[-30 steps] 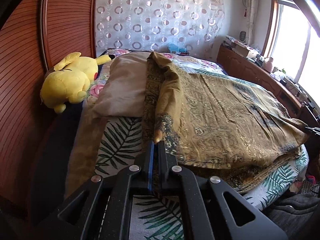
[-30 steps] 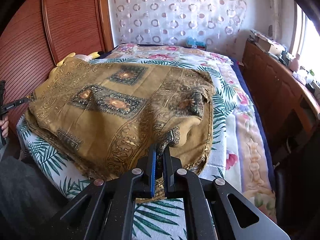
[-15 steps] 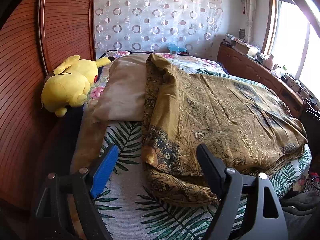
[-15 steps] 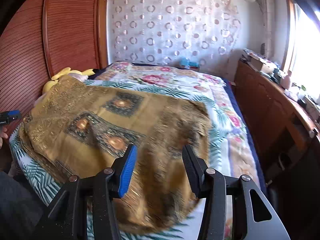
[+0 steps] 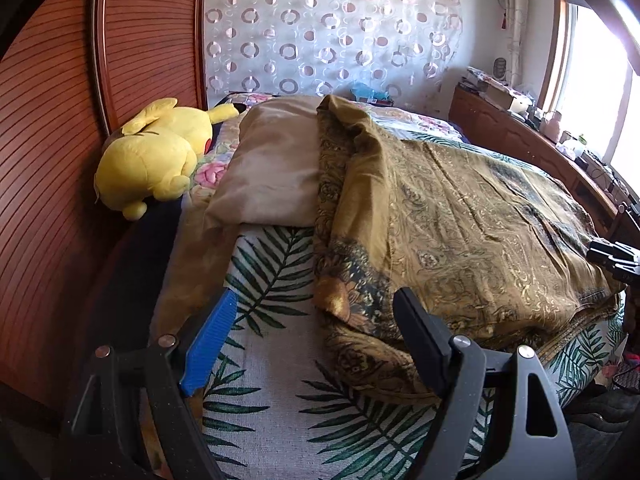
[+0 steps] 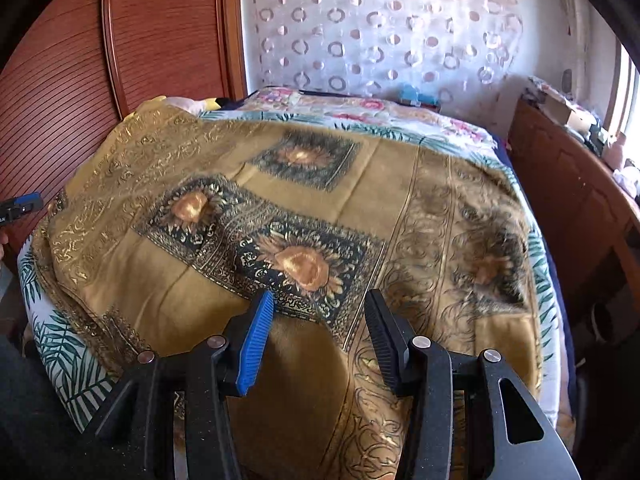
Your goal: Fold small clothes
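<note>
A gold-brown patterned cloth (image 5: pixel 460 216) with dark flower squares lies folded over itself on the bed; in the right wrist view the cloth (image 6: pixel 304 216) covers most of the mattress. My left gripper (image 5: pixel 314 300) stands open just above the cloth's near folded corner, with nothing between its fingers. My right gripper (image 6: pixel 318 300) is open over the cloth's near edge, its pads apart from the fabric. The right gripper's tip (image 5: pixel 612 256) shows at the far right of the left wrist view, and the left gripper's blue tip (image 6: pixel 20 204) at the left edge of the right wrist view.
A palm-leaf sheet (image 5: pixel 280 360) covers the bed. A beige pillow (image 5: pixel 276 168) and a yellow plush toy (image 5: pixel 156 152) lie at the head by the wooden headboard (image 5: pixel 60 160). A cluttered wooden cabinet (image 6: pixel 576 184) runs along the window side.
Both grippers were shut on cloth corners a second ago and have let go and opened. The cloth now lies flat; the right gripper has moved forward over it.
</note>
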Demonstrator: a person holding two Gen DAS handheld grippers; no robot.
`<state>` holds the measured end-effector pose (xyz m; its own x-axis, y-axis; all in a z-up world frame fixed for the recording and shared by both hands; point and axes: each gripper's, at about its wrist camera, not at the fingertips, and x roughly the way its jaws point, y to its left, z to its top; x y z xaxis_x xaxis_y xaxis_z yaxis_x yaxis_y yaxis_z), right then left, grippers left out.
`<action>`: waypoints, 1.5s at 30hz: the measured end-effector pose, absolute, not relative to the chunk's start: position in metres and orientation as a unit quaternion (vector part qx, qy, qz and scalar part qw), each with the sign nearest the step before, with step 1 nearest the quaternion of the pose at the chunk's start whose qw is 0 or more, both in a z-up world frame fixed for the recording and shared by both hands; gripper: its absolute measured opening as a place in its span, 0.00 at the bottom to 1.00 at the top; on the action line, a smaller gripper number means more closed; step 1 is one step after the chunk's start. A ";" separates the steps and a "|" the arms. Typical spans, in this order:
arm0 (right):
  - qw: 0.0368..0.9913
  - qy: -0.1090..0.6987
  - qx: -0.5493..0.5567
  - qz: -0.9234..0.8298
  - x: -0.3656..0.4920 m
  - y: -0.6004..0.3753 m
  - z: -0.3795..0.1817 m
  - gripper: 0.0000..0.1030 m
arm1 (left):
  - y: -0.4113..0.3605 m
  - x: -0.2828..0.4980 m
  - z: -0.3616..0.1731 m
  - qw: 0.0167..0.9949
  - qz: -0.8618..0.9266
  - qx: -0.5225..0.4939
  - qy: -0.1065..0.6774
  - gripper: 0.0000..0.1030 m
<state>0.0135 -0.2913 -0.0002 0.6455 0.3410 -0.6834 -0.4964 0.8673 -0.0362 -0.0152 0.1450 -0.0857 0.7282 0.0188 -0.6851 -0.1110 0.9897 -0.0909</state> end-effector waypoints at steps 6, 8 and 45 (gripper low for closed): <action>0.896 0.365 -0.115 0.226 0.019 -0.289 -0.010 0.48 | 0.148 -0.010 -0.102 0.917 0.028 -0.089 0.387 0.79; 0.896 0.364 -0.114 0.225 0.021 -0.286 -0.010 0.48 | 0.148 -0.008 -0.104 0.916 0.028 -0.091 0.390 0.78; 0.904 0.355 -0.094 0.220 0.016 -0.304 -0.006 0.49 | 0.012 0.056 0.016 0.948 -0.175 -0.017 0.264 0.06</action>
